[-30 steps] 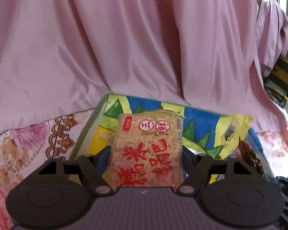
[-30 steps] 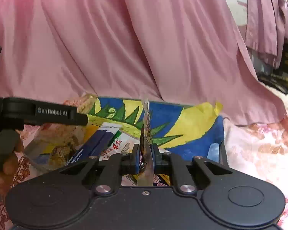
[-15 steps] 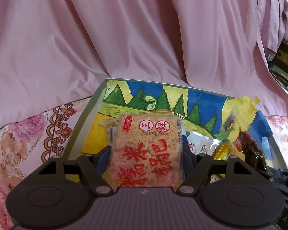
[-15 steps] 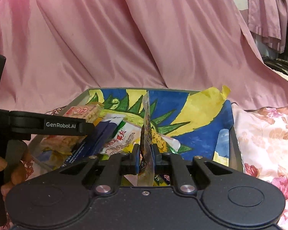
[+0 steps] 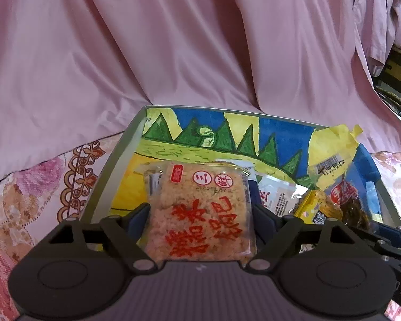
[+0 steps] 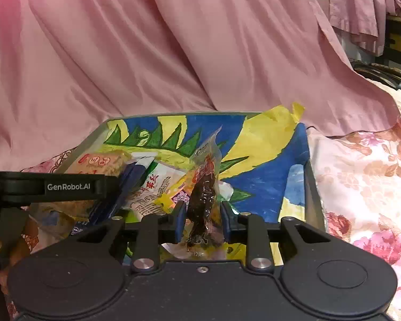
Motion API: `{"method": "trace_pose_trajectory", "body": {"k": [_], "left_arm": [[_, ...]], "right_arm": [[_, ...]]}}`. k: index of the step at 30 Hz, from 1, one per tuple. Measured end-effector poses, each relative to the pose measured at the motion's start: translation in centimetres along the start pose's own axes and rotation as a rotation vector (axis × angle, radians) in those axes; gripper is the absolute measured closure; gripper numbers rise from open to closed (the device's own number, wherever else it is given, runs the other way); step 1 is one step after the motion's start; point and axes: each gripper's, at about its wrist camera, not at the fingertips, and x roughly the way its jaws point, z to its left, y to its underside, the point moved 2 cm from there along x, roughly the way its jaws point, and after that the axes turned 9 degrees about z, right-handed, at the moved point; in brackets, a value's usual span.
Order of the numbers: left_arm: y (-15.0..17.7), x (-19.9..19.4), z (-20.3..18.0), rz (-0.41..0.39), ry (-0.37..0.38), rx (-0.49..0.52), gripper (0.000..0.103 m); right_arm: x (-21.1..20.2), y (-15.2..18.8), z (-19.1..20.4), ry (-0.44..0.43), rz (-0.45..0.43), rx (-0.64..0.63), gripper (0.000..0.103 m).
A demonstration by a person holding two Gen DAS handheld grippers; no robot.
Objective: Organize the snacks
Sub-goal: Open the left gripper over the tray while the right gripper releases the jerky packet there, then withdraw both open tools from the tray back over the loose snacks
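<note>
Rice cracker pack (image 5: 200,214) sits lower centre of the left wrist view, between the left gripper (image 5: 200,215) fingers, long axis running away from the camera toward the tray (image 5: 125,144). Jaws have just been opening: there's a thin gap by the left finger, so pads look off the pack, w/ the pack between them over the tray's near-left part. Release looks underway.

Dark snack pouch (image 6: 204,192) stands upright at centre of the right wrist view, long axis vertical, top tilting toward upper right. Right gripper (image 6: 203,220) jaws have just been opening too; about a third apart, gaps show on both sides, so the pouch is loose btwn them, bottom edge low by the gripper body.

Both packs lie straight ahead of their own grippers, above the painted tray floor. Other wrapped snacks (image 6: 152,187) pile in the tray's middle. Pink cloth (image 5: 173,40) fills the upper frame; floral cover (image 6: 366,182) lies right of the tray.

Next move, I'd judge: back each gripper out along its pack's axis w/o dragging it.
</note>
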Motion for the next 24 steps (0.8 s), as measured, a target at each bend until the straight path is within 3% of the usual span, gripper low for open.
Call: {"method": "trace_pose_trajectory", "body": {"k": [9,17,24], "left_arm": [[0.1,-1.0,0.9,0.007,0.053,-0.082,0.011],[0.4,-6.0,1.4,-0.119,0.045,-0.120,0.000],[2.1,-11.6,1.8,-0.232,-0.004,-0.115,0.000]], "right_arm": [[-1.5,-0.2,-0.9,0.034,-0.034,0.031,0.053],[-5.8,-0.7,-1.0,0.040,-0.142,0.045,0.024],[-10.7,-0.2,-0.3,0.025,-0.261,0.024,0.007]]}}
